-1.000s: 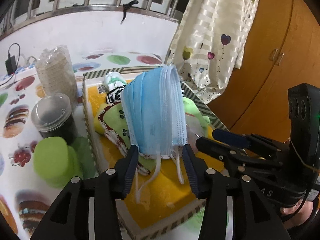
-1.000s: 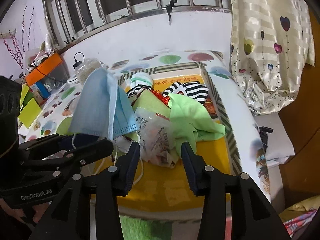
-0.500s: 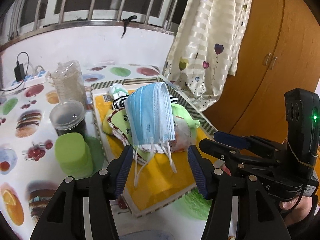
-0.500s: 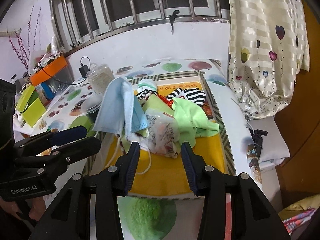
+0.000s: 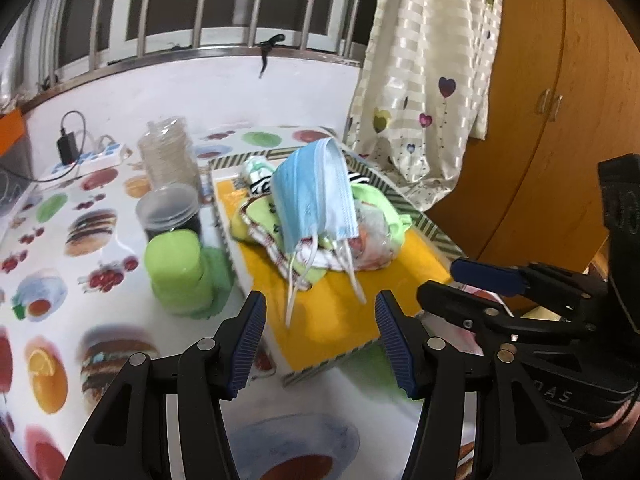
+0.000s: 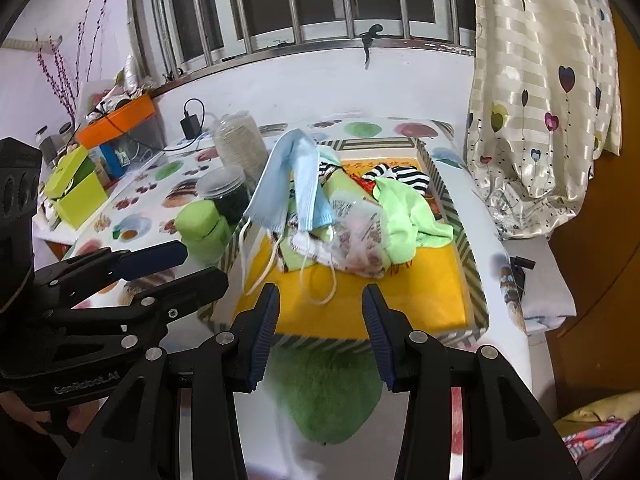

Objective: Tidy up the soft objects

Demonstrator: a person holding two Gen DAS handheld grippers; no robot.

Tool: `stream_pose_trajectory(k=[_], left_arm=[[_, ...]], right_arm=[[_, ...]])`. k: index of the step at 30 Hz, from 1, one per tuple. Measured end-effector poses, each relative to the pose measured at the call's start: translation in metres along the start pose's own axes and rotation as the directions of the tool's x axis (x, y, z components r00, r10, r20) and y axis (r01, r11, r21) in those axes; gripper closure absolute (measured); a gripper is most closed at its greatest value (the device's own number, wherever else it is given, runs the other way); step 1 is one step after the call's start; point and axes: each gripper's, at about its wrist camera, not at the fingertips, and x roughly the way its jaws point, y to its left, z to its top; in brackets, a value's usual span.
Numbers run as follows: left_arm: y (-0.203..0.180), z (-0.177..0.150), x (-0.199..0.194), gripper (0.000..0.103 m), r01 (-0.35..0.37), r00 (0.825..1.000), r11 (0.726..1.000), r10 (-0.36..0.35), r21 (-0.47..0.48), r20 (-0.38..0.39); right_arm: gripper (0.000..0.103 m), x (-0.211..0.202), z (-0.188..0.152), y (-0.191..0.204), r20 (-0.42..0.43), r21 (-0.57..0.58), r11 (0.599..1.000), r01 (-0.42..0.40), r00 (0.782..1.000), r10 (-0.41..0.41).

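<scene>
**Both tongs empty near the tray of soft things**

The left gripper (image 5: 320, 332) has its jaws spread wide and holds nothing. The right gripper (image 6: 319, 330) is also spread and empty. The blue masks (image 5: 314, 196) lie draped on top of the cloth pile (image 6: 384, 224) inside the yellow tray (image 6: 400, 300), at 12 o'clock from both grippers. A green sponge (image 5: 176, 272) stands at 9 o'clock of the tray, just beside it.

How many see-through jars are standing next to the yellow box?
2. The tall jar of beige stuff stands at the back, left of the yellow box. The shorter dark-filled jar stands just in front of it. Others may be hidden.
</scene>
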Motion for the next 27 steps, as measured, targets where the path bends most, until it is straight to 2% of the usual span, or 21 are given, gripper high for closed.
stream_pose_trajectory(k=[14,21,27], left_arm=[[0.004,-0.023,-0.015,0.047,-0.081,0.996,0.996,0.08,-0.023,-0.024],[0.006,-0.028,-0.016,0.047,-0.074,0.997,0.996,0.073,-0.042,-0.035],[0.004,-0.03,-0.017,0.047,-0.104,0.994,0.994,0.103,-0.03,-0.031]], right_arm=[[0.059,-0.01,-0.017,0.021,-0.01,-0.036,0.999,-0.019,1.0,0.018],[0.059,-0.011,-0.021,0.025,-0.019,-0.044,0.999,-0.019,1.0,0.018],[0.059,-0.009,-0.024,0.027,-0.027,-0.044,0.999,-0.013,1.0,0.012]])
